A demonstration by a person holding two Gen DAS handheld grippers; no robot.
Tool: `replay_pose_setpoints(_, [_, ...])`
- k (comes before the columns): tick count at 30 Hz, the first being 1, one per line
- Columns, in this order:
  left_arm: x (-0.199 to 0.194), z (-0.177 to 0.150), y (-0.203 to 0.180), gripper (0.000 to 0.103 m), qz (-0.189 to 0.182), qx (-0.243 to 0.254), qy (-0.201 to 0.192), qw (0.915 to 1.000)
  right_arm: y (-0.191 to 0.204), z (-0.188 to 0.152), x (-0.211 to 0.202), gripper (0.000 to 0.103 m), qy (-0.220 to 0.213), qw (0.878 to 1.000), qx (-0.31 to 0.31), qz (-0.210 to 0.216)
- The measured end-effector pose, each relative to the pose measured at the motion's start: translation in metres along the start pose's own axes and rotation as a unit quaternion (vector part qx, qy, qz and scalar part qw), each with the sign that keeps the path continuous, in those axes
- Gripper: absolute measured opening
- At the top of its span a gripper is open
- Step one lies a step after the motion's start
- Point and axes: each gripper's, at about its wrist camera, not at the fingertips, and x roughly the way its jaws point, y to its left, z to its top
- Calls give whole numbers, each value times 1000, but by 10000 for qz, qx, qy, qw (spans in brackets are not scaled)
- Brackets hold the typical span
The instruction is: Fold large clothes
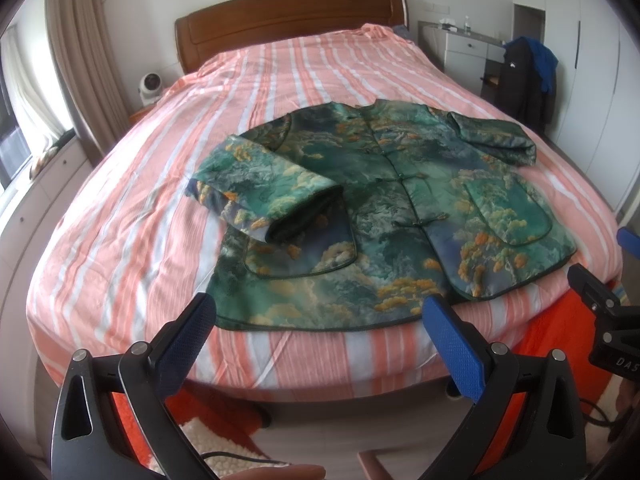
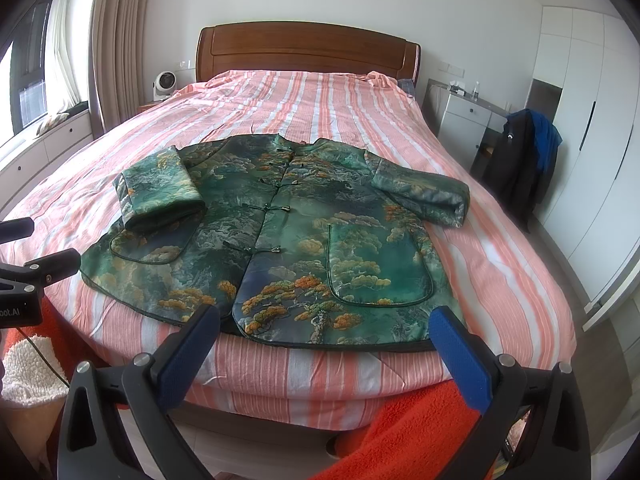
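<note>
Jacket: one green quilted jacket (image 2: 280,236) with orange tree print lies face up, flat on the bed near its foot edge, collar toward the headboard.
Sleeves: two; the one at 9 o'clock is folded in across the chest, the one at 3 o'clock lies out to the side.
Pockets: two rounded patch pockets, one on each front panel.
Fastenings: about four knot buttons down the closed front; I cannot count them surely.
Bed: one, under a pink and white striped cover (image 2: 340,112), wooden headboard (image 2: 308,50) at 12 o'clock.
Left gripper (image 1: 316,316): jaws wide apart, empty, hanging short of the hem at 6 o'clock.
Right gripper (image 2: 326,330): jaws spread wide, holding nothing, just above the hem.
Writing: "DAS" on the right gripper's body in the left view; "oot.AI" on the left gripper's body in the right view.
Fan: one small white fan (image 2: 163,82) at 10 o'clock.
Hanging clothes: dark and blue garments (image 2: 524,160) at 2 o'clock.
</note>
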Motion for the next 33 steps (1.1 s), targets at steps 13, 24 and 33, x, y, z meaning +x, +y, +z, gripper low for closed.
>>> replay_pose_setpoints(13, [0,0,0,103,-2,-2,2,10000,-1,0,0,103,-1,10000,1,5])
replay_pose_setpoints(24, [1,-3,0,103,-7,-5,17,10000,0,-1,0,103,9,10000,-13,5])
replay_pose_setpoints(33, [1,-3,0,103,0,-2,25,10000,0,-2,0,103,16,10000,-12,8])
